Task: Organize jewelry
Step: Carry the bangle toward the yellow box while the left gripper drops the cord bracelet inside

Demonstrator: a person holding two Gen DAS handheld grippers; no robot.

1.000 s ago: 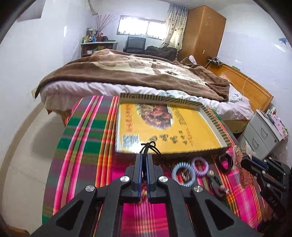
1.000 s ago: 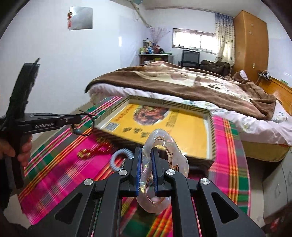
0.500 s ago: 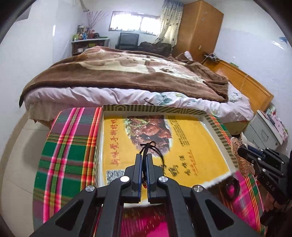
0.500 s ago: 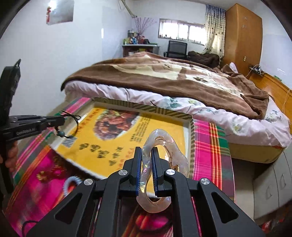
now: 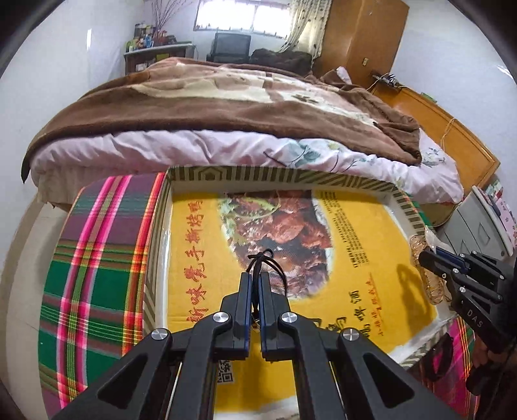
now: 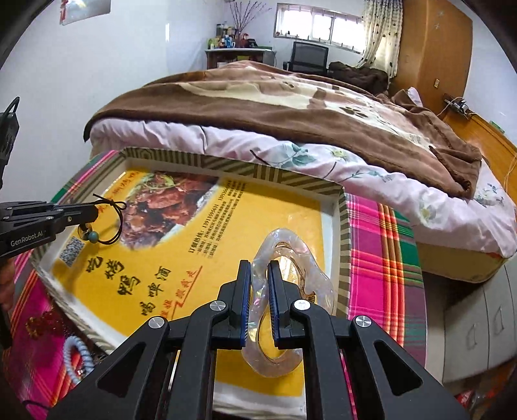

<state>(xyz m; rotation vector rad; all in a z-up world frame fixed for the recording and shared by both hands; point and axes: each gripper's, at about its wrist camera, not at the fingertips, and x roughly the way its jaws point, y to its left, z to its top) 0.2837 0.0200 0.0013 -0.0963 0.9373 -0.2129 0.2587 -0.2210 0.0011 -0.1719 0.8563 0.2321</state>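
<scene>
Bright window (image 5: pixel 240 14) daylight, fisheye-warped edges, slight blur.

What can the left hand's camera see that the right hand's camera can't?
Only the left wrist view shows the black ring on the cloth past the box's corner. Only the right wrist view shows the cord's teal bead, the pale blue bracelet and the red beads. Both show the yellow-lined box, both grippers and the bed.

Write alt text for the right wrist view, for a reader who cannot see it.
The right gripper is shut on a clear bangle, held above a shallow tray lined with a yellow food poster. At left, the left gripper holds a black cord necklace with a small bead over the same tray. The tray sits on a plaid cloth beside a bed.
</scene>
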